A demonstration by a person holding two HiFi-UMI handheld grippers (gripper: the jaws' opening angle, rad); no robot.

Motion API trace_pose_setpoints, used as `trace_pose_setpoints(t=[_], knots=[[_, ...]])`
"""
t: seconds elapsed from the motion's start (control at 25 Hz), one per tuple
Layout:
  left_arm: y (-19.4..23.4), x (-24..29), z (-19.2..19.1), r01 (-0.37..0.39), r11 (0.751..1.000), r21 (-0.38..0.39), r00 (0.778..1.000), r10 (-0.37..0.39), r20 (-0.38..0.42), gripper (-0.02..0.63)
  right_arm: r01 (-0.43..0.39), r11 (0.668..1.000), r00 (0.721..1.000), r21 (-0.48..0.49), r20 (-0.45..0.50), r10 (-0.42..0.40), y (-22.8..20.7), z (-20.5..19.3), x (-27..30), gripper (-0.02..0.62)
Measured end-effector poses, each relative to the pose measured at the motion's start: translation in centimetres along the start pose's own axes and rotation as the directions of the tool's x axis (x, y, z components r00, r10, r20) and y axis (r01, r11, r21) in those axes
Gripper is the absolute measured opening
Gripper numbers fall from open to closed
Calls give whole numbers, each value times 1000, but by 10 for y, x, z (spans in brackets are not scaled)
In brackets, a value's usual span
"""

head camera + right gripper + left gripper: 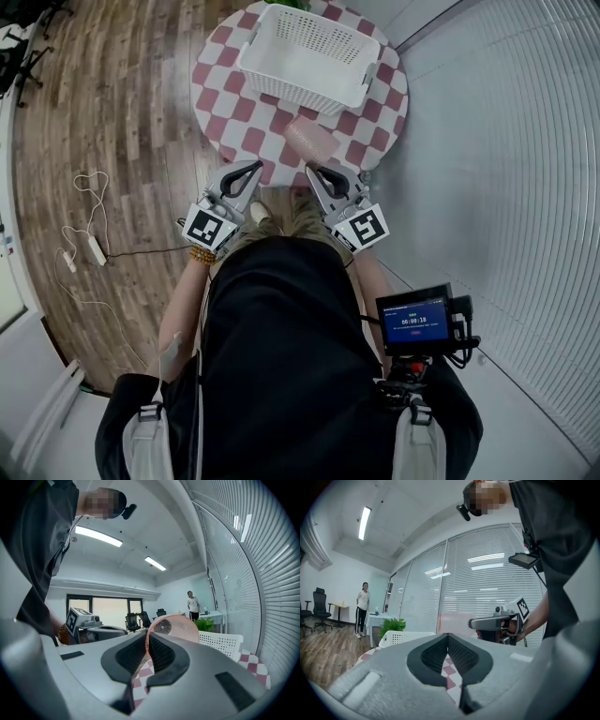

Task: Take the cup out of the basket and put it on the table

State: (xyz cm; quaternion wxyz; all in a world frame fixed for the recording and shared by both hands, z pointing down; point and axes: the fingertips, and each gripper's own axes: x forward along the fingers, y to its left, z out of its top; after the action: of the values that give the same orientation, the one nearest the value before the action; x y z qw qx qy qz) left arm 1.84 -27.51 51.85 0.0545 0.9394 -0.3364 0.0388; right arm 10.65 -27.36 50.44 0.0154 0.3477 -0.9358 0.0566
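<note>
Grasps pink translucent cup (pixel 311 141) by rim with right gripper (pixel 315 174), at 6 o'clock of basket (pixel 302 95) on checkered table (pixel 228 86). Holds left gripper (pixel 253 169) clenched, empty, at 9 o'clock of cup.

- White basket (pixel 305 56), top centre, with a fine grid of holes.
- Dark pink and white checked table (pixel 234 122).
- See-through pale pink cup (pixel 312 141), below the basket.
- Brown wood-plank floor (pixel 122 112), upper left.
- Grey left gripper (pixel 251 169) and right gripper (pixel 312 172), both with black pads and black-and-white square markers.
</note>
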Motion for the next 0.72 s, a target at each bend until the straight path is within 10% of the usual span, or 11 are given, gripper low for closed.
trace_pose_setpoints(t=[0.72], knots=[[-8,1,-3,22,1000,-4,1000,-22,18,5,-8,1000,1000,-1,-25,8,1,-5,-1,21]])
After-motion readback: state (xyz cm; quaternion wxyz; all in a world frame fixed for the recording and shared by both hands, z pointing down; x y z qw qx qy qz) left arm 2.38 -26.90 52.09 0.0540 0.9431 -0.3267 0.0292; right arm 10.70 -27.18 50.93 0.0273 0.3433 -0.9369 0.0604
